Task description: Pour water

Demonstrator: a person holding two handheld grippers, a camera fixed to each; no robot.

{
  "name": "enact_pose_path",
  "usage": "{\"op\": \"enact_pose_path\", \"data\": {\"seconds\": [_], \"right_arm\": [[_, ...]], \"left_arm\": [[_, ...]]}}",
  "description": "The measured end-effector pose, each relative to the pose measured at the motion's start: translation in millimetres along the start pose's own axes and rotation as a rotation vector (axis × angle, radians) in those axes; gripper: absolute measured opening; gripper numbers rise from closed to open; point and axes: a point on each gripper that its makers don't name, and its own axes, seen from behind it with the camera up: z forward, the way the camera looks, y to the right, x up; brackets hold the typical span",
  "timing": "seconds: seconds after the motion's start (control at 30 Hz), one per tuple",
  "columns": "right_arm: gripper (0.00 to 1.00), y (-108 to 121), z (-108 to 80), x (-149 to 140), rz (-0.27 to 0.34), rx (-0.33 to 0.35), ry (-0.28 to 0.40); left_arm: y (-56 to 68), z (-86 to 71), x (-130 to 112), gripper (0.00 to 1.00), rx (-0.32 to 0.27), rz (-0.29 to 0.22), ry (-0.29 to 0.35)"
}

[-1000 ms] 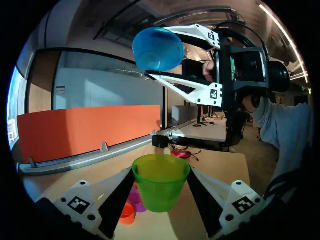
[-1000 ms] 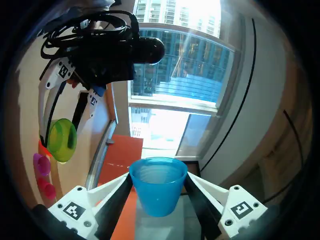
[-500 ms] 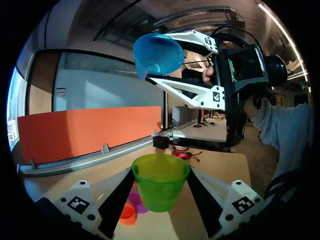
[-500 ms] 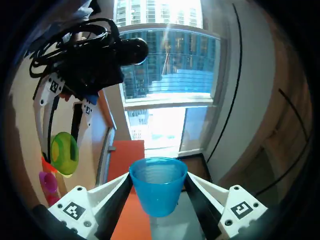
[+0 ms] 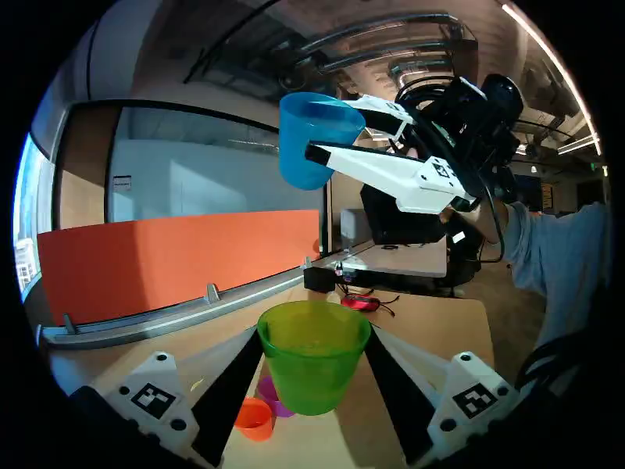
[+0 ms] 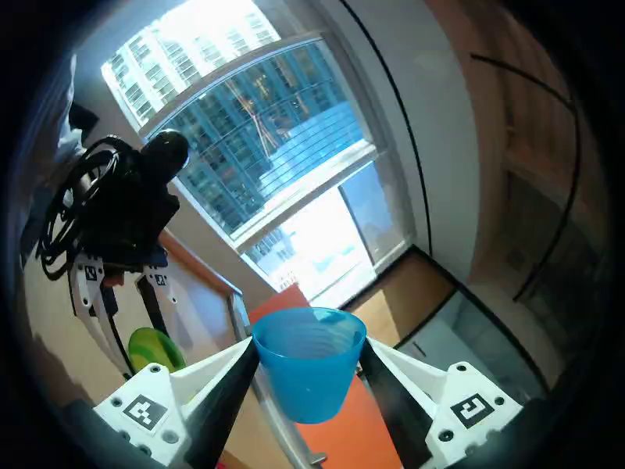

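1. Grips the green cup (image 5: 314,363) upright between both fingers of the left gripper (image 5: 314,344), which is narrowed to the cup's width and presses its sides at 9 and 3 o'clock.
2. Holds that cup above the wooden table (image 5: 426,320), with an orange cup (image 5: 254,418) and a purple cup (image 5: 275,391) on the table at about 7 o'clock of it.
3. Clamps the blue cup (image 6: 308,375) the same way in the right gripper (image 6: 308,356), both fingers closed on its walls from either side.
4. Finds the blue cup, in the left gripper view, at 12 o'clock of the green one, well apart and close to upright, rim on top.
5. Possibly carries a little liquid in the green cup's bottom; too murky to tell.
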Motion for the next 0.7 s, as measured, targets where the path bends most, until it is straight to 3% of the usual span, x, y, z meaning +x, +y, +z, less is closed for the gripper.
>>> {"op": "enact_pose_path", "data": {"seconds": [0.53, 0.7], "right_arm": [[0.90, -17, -12.1, -7, 0.502, 0.023, -0.017], [0.90, -18, -13.8, -14, 0.632, 0.028, -0.033]], "left_arm": [[-7.2, -4.8, 4, 0.87, 0.023, 0.027, 0.005], [-11.4, -7.5, 7, 0.87, 0.036, 0.040, 0.011]]}}
